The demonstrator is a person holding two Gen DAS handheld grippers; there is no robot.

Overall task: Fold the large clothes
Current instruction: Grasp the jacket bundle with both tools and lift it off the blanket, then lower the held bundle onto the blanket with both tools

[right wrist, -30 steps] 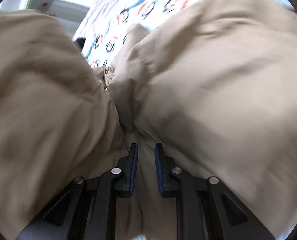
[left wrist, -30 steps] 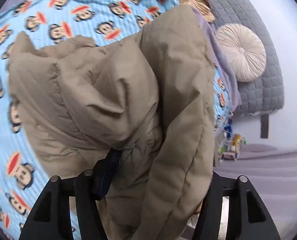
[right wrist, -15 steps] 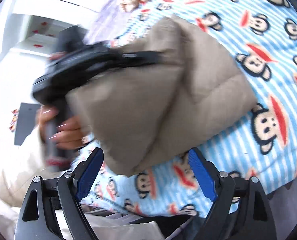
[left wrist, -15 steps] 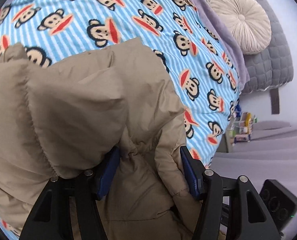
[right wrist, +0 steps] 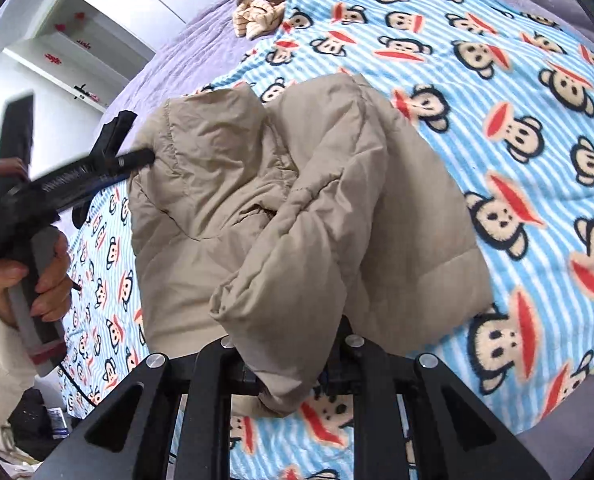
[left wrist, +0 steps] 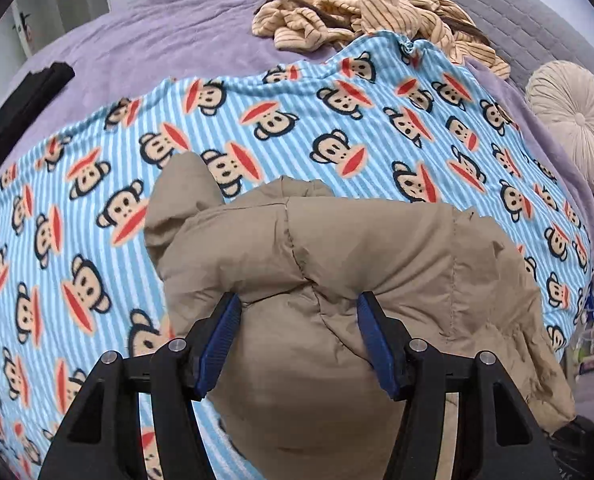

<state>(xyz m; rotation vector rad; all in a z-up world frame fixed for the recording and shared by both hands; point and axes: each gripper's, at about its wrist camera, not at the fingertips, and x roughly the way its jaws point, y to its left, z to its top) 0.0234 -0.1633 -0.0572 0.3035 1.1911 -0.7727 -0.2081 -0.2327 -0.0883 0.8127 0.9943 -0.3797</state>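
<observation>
a: where's the jacket sitting for you?

b: the tan puffer jacket (left wrist: 337,264) is bunched on the monkey-print blanket (left wrist: 337,128), over the near edge of the bed. on my left gripper (left wrist: 299,336) the blue pads (left wrist: 221,336) stand wide apart with the padded bulk bulging between them. they flank the cloth, but i wouldn't call it a grip.

a: and the right one?

b: the right gripper (right wrist: 287,376) has a thick fold of sleeve or hem draped down into it. the fabric hides the tips, so i can't tell whether it's pinching or just under the cloth.

a: which way does the bundle run?

b: in the right wrist view its long axis goes from my right tool, at the near end, away and to the left towards the left gripper (right wrist: 137,158), which meets the far end of the jacket (right wrist: 297,208). so each hand sits at one end. i judge the next fold turns on that line: the loose flap at my right is nearer that hand.

a: anything else around?

b: a striped garment (left wrist: 369,8) heaped at the back, well apart, and a round cushion (left wrist: 573,116).
</observation>
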